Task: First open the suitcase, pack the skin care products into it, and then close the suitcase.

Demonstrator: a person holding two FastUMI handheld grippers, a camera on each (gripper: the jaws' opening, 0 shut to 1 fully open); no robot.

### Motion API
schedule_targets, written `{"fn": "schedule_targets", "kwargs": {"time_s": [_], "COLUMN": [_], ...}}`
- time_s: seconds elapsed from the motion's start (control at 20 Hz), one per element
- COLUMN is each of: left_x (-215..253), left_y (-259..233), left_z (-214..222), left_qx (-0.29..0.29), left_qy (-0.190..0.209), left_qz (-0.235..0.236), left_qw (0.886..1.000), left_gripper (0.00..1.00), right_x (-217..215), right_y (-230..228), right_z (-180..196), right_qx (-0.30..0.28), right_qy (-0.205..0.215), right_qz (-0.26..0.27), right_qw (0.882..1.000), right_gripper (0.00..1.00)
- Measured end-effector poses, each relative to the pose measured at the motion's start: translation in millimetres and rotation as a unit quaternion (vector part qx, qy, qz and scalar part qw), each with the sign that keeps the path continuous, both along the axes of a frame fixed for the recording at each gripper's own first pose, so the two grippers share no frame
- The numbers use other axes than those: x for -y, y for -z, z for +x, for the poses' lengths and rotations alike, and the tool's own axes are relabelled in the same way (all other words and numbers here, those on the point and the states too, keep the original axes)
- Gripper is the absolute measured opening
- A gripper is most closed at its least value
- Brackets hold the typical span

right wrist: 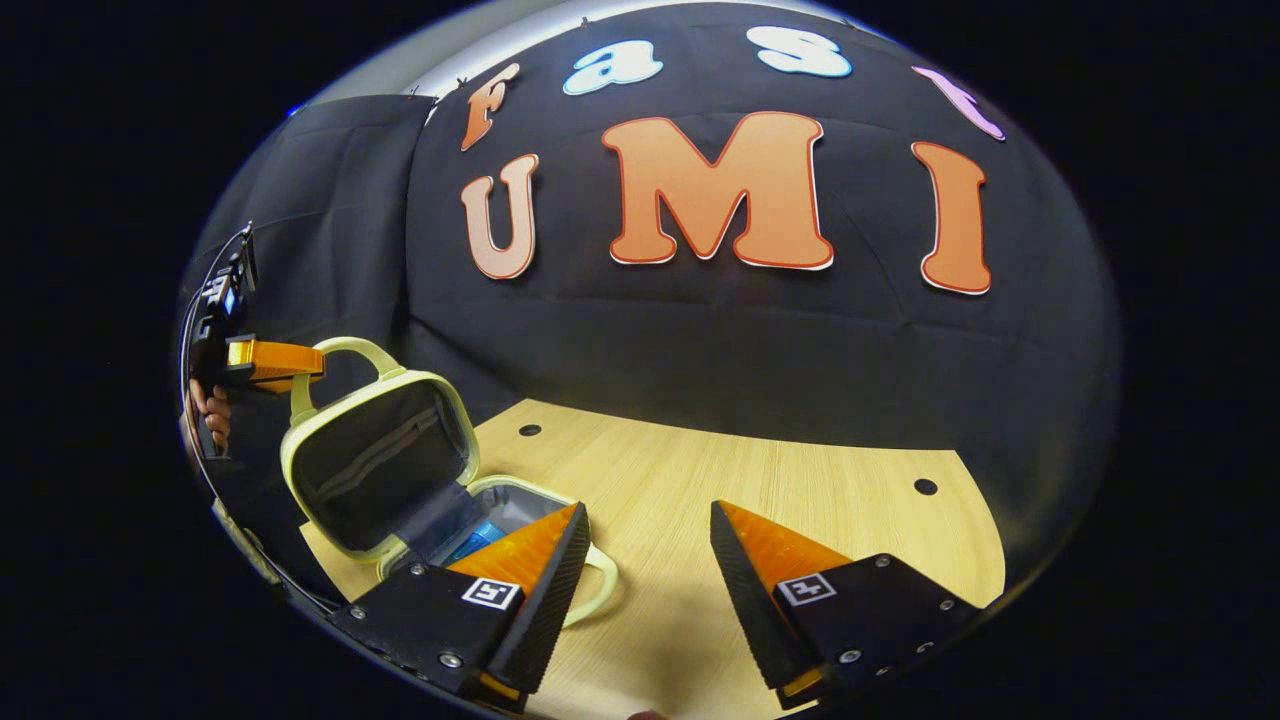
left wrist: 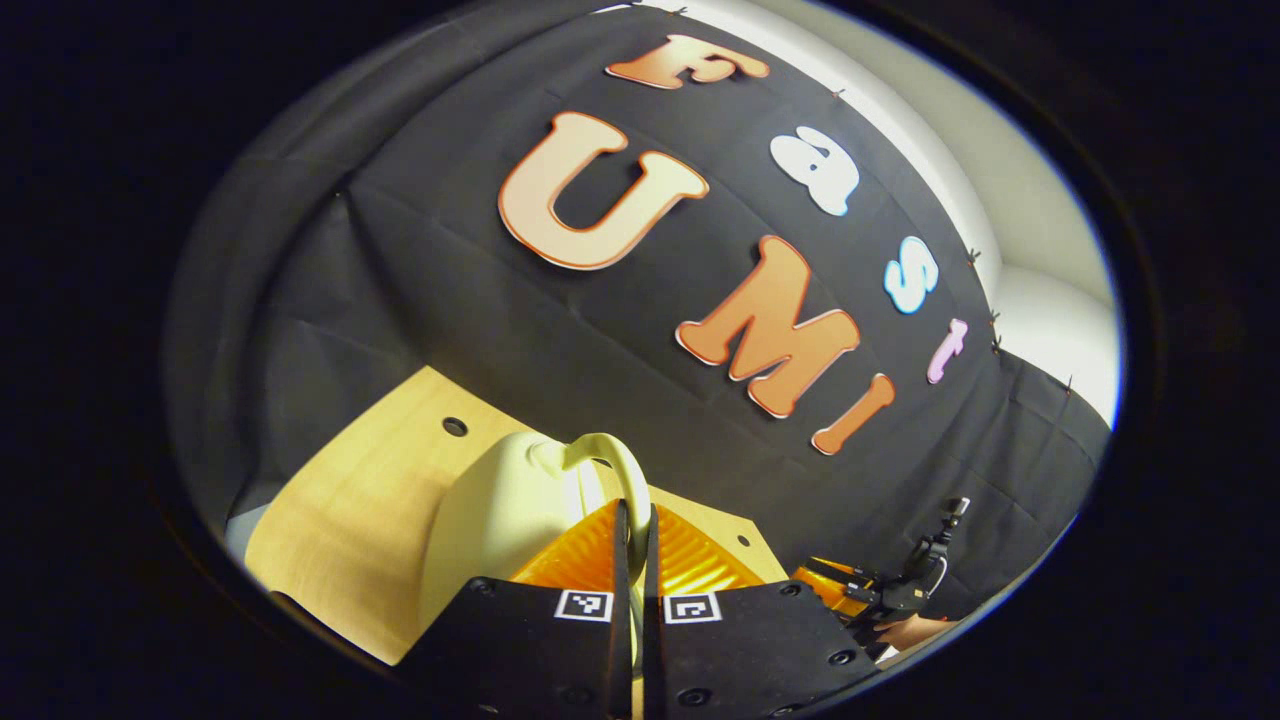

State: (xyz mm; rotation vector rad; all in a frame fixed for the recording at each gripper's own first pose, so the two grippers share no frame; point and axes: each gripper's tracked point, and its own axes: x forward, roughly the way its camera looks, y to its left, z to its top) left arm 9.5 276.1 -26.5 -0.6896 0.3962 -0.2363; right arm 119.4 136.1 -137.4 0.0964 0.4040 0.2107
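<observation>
So, sitting on the wooden table (right wrist: 800,480): pale yellow suitcase (right wrist: 375,455), lying open near the left edge with the lid standing up and the dark lining showing. Something blue (right wrist: 480,535) peeking out of the lower half, can't tell what exactly. Pinching the lid's handle (left wrist: 610,460): left gripper (left wrist: 632,540), fingers pressed nearly together around it. Hovering over bare tabletop just beside the case: right gripper (right wrist: 648,545), fingers spread wide, gripping nothing.
</observation>
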Motion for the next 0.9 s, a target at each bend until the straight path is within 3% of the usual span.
{"fn": "schedule_targets", "kwargs": {"time_s": [0.5, 0.9], "left_x": [137, 209], "left_y": [42, 95], "left_z": [6, -1], "left_qx": [-0.037, -0.100], "left_qy": [0.090, 0.139], "left_qz": [-0.002, 0.033], "left_qw": [0.995, 0.985], "left_gripper": [0.05, 0.05], "right_x": [56, 98], "right_y": [-2, 9], "right_z": [-4, -14], "right_qx": [0.011, 0.004], "right_qy": [0.014, 0.025], "right_qz": [0.003, 0.005], "right_qw": [1.000, 1.000], "right_gripper": [0.80, 0.80]}}
